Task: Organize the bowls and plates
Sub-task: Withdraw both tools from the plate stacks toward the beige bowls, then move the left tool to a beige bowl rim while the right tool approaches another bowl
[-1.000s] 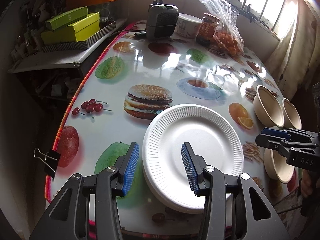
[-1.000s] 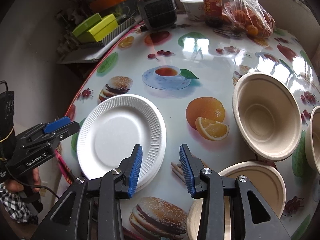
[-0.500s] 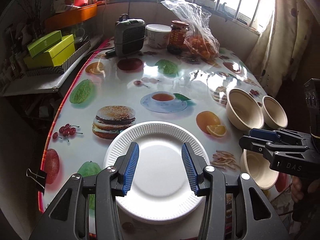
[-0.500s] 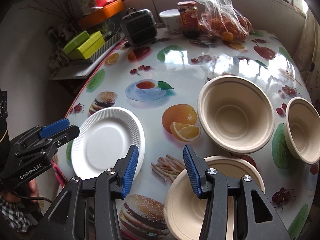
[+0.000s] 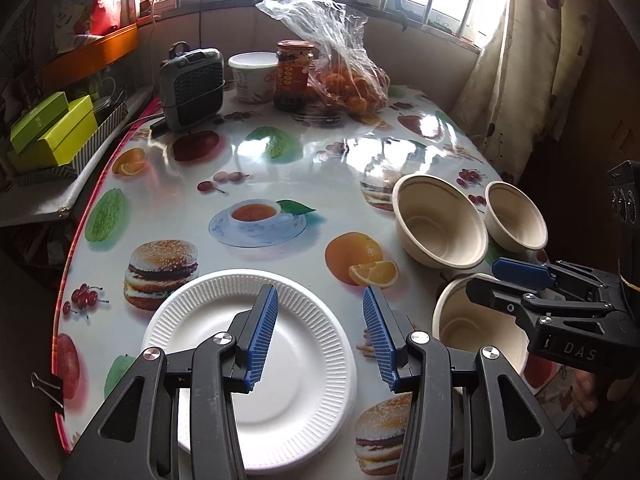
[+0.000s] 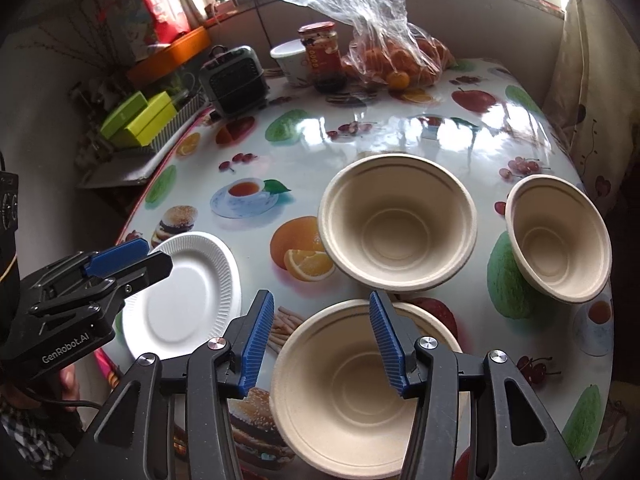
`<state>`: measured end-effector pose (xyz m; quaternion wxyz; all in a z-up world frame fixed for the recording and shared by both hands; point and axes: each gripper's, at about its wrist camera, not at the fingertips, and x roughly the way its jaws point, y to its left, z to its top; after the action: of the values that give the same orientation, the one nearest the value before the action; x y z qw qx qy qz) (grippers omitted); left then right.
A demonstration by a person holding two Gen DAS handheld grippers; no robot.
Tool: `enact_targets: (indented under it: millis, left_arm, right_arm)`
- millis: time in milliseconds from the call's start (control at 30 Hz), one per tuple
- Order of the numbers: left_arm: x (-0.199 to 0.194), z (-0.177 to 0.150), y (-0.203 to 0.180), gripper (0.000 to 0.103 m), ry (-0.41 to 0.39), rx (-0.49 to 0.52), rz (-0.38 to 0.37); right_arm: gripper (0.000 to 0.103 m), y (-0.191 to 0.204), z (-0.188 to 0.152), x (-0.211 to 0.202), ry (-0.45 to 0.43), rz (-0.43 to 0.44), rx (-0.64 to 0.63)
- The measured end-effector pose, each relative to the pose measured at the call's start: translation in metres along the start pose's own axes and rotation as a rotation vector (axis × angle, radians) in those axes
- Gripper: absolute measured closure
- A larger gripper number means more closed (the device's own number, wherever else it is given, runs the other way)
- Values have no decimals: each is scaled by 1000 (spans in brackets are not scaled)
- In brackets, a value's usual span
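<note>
- The white plate (image 5: 256, 360), perhaps a small stack, lay at the near left of the table (image 5: 320, 168).
- The left gripper (image 5: 318, 338) hung over the plate's right half, jaws apart, empty.
- The right gripper (image 6: 320, 342) was spread wide over the near bowl (image 6: 352, 392), holding nothing.
- The big bowl (image 6: 396, 220) and small bowl (image 6: 560, 236) sat apart behind.
- No bowl was nested yet; most sorting seemed left.
</note>
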<state>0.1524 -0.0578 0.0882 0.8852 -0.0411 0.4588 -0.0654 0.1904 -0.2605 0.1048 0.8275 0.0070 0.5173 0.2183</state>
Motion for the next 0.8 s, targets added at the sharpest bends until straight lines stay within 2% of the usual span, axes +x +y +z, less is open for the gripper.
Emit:
enact_targets:
  millis: [467, 600, 800]
  left_arm:
    - [28, 27, -38, 57, 14, 46, -89]
    - [41, 35, -42, 57, 27, 32, -122]
    - [61, 46, -43, 57, 45, -3, -128]
  right_arm:
    - [53, -48, -1, -23, -89, -86, 81]
    - [53, -65, 1, -24, -108, -80, 112]
    - [53, -87, 8, -10, -108, -54, 160]
